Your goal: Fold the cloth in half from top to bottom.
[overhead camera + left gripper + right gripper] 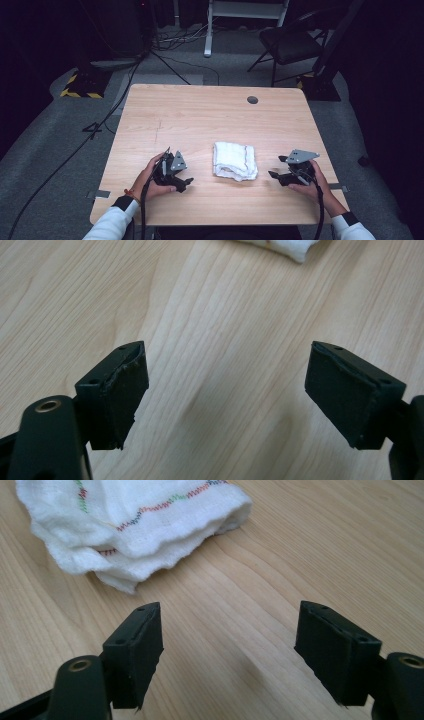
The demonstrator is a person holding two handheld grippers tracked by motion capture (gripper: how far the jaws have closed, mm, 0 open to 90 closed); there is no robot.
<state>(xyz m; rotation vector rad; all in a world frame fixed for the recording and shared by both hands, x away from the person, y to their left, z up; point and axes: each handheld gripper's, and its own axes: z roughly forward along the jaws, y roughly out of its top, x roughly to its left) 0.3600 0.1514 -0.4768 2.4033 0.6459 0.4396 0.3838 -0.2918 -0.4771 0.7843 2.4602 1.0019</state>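
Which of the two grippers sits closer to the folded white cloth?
The right gripper: the folded white cloth lies just past its open jaws, while from the left gripper it lies farther off.

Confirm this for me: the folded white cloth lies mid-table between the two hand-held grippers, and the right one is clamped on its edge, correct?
Not quite. The right hand-held gripper is open with only bare table between its jaws, as the right gripper view shows. The folded white cloth does lie mid-table between it and the left hand-held gripper.
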